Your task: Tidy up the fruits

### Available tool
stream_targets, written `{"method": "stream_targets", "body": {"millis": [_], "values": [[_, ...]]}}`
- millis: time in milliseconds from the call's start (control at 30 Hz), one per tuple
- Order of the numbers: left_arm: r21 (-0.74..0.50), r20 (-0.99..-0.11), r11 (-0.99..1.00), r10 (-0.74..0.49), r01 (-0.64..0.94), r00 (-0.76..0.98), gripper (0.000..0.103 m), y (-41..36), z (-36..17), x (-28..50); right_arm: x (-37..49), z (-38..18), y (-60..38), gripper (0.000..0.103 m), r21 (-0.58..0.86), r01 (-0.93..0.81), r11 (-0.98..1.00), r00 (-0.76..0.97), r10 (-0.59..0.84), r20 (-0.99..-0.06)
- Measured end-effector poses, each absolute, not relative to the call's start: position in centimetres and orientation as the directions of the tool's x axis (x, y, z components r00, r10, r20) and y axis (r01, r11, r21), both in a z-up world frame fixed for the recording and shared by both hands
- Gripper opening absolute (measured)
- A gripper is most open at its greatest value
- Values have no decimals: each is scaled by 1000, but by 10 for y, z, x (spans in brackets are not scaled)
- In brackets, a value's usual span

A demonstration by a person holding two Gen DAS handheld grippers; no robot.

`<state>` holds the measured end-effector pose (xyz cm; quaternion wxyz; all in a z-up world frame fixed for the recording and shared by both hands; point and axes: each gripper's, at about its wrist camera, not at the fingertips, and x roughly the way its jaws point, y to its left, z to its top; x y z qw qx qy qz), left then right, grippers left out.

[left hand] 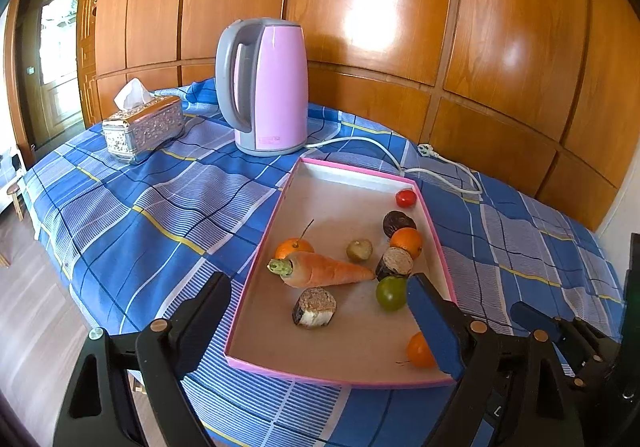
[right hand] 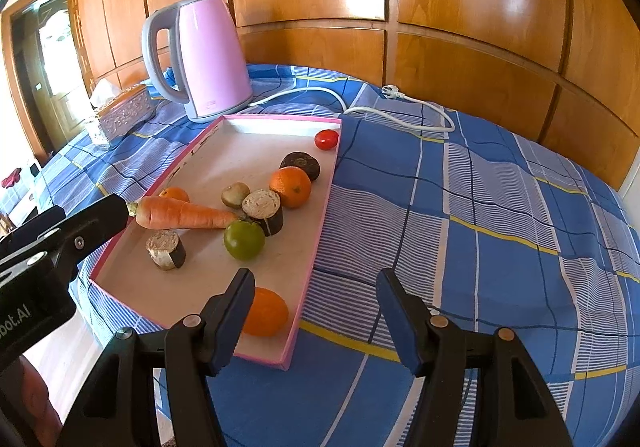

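A pink-rimmed tray (left hand: 288, 191) (right hand: 320, 231) lies on the blue checked cloth. In it are a carrot (left hand: 328, 269) (right hand: 182, 213), three oranges (left hand: 407, 241) (left hand: 294, 247) (left hand: 418, 350) (right hand: 291, 185) (right hand: 266, 311), a green tomato (left hand: 390, 293) (right hand: 243, 239), a red tomato (left hand: 406, 197) (right hand: 326, 139), a small brownish fruit (left hand: 359, 249) (right hand: 235, 194) and dark cut pieces (left hand: 315, 307) (right hand: 166, 249). My left gripper (left hand: 316, 319) is open and empty over the tray's near end. My right gripper (right hand: 316, 311) is open and empty over the tray's near right edge.
A pink electric kettle (left hand: 266, 87) (right hand: 204, 59) stands behind the tray, its white cord and plug (left hand: 426, 149) (right hand: 390, 91) lying on the cloth. A silver tissue box (left hand: 144, 127) (right hand: 122, 113) sits at the far left. Wooden wall panels stand behind the table.
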<state>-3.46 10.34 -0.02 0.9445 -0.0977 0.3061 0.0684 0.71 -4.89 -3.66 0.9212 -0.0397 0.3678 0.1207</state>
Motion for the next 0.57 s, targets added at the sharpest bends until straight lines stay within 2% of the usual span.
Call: {"method": "stream_targets", "body": {"millis": [567], "values": [[-151, -572, 974, 54, -170, 818, 92, 102, 4, -34, 7, -37, -50, 64, 22, -246, 969, 701, 193, -686]]}}
